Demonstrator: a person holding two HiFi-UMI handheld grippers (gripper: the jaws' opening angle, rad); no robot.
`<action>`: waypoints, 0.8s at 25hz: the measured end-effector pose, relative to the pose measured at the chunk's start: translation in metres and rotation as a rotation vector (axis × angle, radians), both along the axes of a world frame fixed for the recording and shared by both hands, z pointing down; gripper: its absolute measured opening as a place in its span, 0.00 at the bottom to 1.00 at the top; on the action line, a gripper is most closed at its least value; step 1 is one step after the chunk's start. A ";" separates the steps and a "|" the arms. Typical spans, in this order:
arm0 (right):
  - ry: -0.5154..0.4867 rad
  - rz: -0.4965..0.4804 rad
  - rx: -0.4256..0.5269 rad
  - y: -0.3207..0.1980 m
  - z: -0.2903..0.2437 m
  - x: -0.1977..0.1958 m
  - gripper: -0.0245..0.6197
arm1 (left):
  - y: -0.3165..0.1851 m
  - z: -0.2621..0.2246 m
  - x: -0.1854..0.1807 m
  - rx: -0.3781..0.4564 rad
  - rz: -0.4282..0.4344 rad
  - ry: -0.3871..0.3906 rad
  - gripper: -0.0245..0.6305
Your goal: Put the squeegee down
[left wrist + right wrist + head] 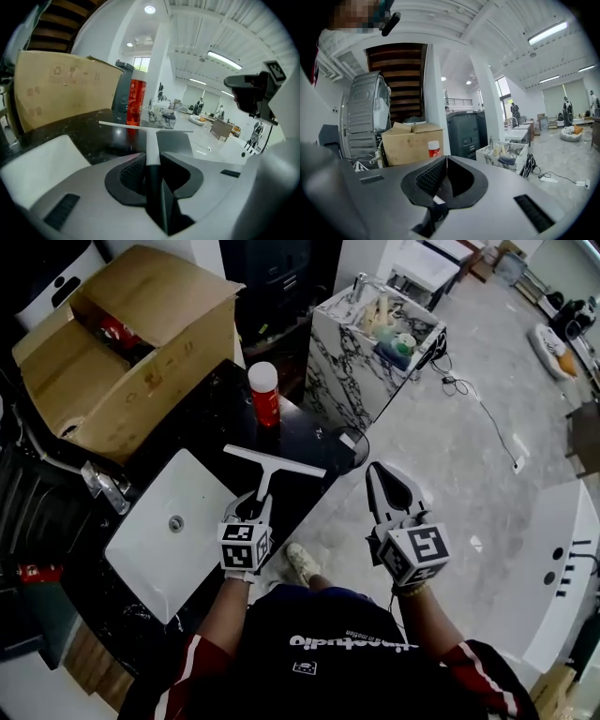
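The left gripper point(255, 505) point(152, 164) has its jaws pinching the handle of the squeegee point(272, 470) point(149, 133). The handle runs straight out ahead of the jaws to the pale crossbar blade, which lies over the black worktop point(309, 442). A red can point(264, 395) stands just beyond the blade, and a white basin point(159, 540) sits left of the jaws. The right gripper point(377, 471) point(446, 161) has its jaws pressed together with nothing between them.

1. We find bare black worktop point(300, 432) between the white basin point(155, 554) and the worktop's right edge.
2. At its far end, a red can point(264, 395) and a cardboard box point(141, 381) block us.
3. To the right, the floor point(469, 484) lies open.
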State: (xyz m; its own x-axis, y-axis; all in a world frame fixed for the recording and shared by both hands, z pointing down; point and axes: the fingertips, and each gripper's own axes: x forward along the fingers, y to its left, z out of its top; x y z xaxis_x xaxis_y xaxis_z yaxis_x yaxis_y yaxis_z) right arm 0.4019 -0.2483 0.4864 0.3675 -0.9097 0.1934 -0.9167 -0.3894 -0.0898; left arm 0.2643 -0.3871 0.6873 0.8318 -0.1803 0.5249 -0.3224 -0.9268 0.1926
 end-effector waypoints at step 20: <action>0.005 -0.281 0.109 -0.095 -0.049 -0.060 0.10 | -0.077 -0.126 -0.079 0.154 -0.244 0.153 0.10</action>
State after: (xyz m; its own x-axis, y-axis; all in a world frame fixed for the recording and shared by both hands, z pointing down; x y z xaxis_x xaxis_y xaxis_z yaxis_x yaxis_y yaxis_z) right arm 0.3424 -0.3432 0.4375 0.0991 -0.9912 0.0881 -0.9878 -0.1087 -0.1119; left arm 0.1857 -0.4646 0.5613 0.8213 -0.4516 0.3486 -0.5169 -0.8476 0.1196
